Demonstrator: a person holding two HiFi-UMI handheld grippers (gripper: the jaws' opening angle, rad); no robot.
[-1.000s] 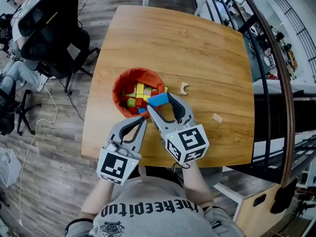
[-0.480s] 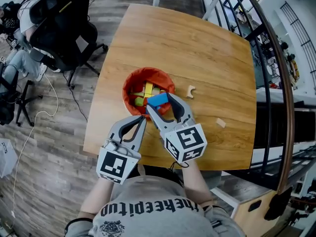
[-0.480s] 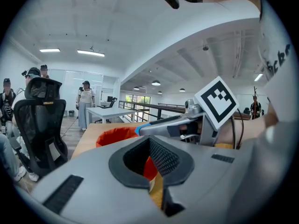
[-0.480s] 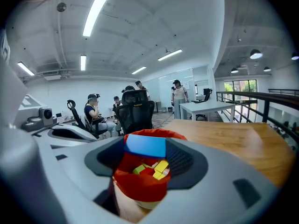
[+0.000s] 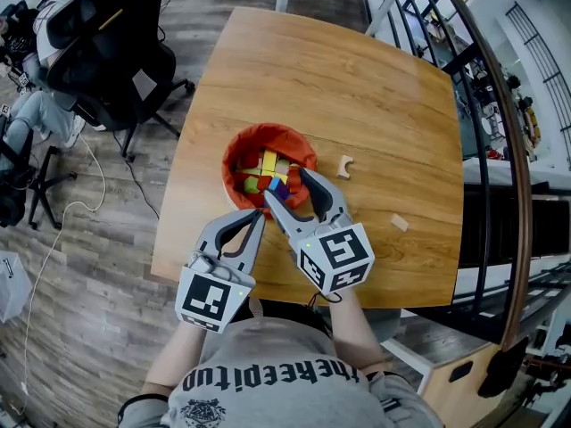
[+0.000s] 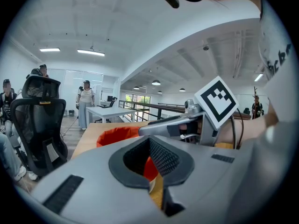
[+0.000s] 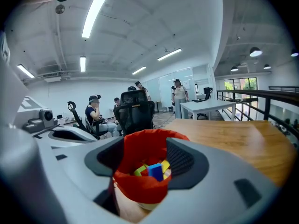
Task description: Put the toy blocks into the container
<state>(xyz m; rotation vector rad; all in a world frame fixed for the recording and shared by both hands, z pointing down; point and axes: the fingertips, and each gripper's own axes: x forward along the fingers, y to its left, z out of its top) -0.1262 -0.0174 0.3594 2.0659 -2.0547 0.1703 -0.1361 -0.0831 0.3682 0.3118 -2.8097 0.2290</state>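
Note:
The red container (image 5: pixel 239 150) stands on the wooden table (image 5: pixel 357 78) and holds several coloured blocks, yellow, green and red. A blue block (image 7: pixel 155 171) lies on top of them. My right gripper (image 5: pixel 284 184) hangs open over the container's near rim, with nothing between its fingers. My left gripper (image 5: pixel 260 214) is shut and empty, just short of the container (image 6: pixel 117 135) on its near left. Two plain wooden blocks lie on the table: a notched one (image 5: pixel 344 165) right of the container and a small one (image 5: pixel 399 223) nearer the right edge.
The table's near edge (image 5: pixel 268 283) runs under both grippers. Black office chairs (image 5: pixel 107 69) stand on the floor at the left, with seated people beyond them. A dark railing (image 5: pixel 500 150) curves along the right side.
The blue block that sat between my right gripper's jaws has dropped into the container. The left gripper has not moved.

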